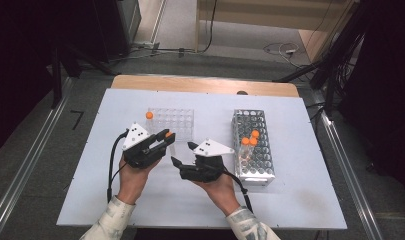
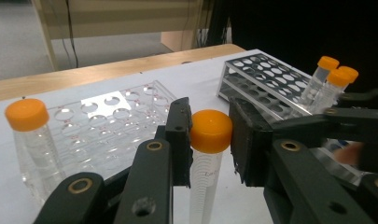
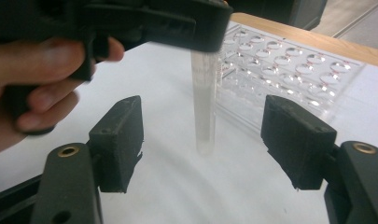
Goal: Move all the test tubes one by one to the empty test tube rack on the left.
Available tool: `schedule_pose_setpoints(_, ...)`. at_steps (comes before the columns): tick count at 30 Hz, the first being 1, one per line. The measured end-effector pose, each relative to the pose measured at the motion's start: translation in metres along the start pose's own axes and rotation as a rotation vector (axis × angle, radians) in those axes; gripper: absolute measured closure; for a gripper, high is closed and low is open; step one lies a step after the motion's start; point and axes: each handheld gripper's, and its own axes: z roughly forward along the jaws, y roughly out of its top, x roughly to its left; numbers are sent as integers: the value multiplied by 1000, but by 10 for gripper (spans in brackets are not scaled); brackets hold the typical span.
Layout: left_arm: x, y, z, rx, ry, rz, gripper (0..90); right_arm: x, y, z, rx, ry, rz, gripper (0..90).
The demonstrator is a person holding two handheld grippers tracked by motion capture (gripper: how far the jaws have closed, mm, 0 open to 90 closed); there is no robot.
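Note:
A clear tube with an orange cap [image 2: 210,130] hangs upright, and my left gripper [image 1: 167,138] is shut on its cap just in front of the clear plastic rack [image 1: 177,122]. The tube's body [image 3: 203,102] reaches down close to the white table. My right gripper [image 3: 203,140] is open, with one jaw on either side of the tube's lower end and neither touching it. In the high view the right gripper [image 1: 184,153] sits just right of the left one. Another orange-capped tube [image 1: 149,115] stands in the clear rack's far left corner.
A metal rack [image 1: 255,157] stands to the right with three orange-capped tubes [image 1: 251,138] in it. The white table top [image 1: 140,200] ends at a wooden strip [image 1: 205,84] at the back. Black stands and cables lie beyond the table.

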Motion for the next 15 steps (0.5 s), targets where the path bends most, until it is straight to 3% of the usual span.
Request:
schedule_pose_setpoints(8, 13, 12, 2, -8, 44, -24, 708, -6, -13, -54, -4, -1, -35, 267)
schedule_pose_setpoints(15, 22, 31, 8, -8, 90, -17, 708, -19, -37, -91, -10, -34, -16, 267)
